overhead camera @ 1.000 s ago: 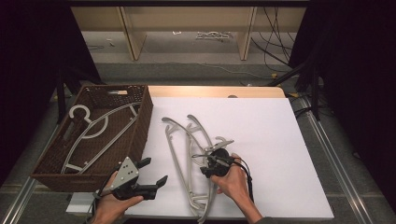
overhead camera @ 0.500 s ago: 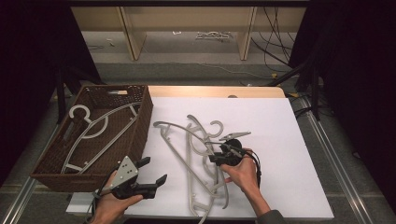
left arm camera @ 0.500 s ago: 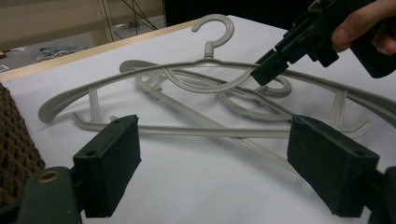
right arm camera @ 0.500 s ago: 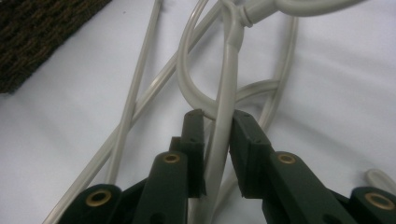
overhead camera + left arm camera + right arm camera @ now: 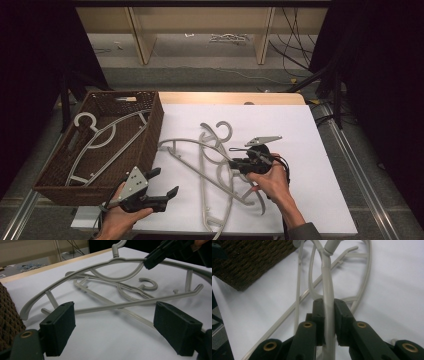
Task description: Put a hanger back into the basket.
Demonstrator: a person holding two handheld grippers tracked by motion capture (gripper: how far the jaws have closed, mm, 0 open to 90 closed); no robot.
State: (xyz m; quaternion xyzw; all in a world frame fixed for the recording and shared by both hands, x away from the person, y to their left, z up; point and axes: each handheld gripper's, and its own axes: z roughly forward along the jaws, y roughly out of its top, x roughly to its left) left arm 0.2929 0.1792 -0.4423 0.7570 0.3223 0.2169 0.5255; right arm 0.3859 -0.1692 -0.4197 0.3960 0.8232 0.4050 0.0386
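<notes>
No brand, label or writing can be read on any of the things. The right gripper (image 5: pixel 239 164) has just been closing and now holds the upper grey hanger (image 5: pixel 200 150) by its curved arm – in the right gripper view the pads (image 5: pixel 319 315) press on the bar from both sides. This hanger is lifted a little above the white sheet (image 5: pixel 310 140), near its middle; its long axis runs from the near right toward the basket (image 5: pixel 150 145), and the hook (image 5: pixel 117 245) is turned to the far edge. The other hangers (image 5: pixel 220 210) lie under it, toward the near edge. The left gripper (image 5: pixel 162 182) hovers at the near left corner, its jaws wide apart – nothing is between them. One more hanger (image 5: pixel 95 135) lies inside the basket.
</notes>
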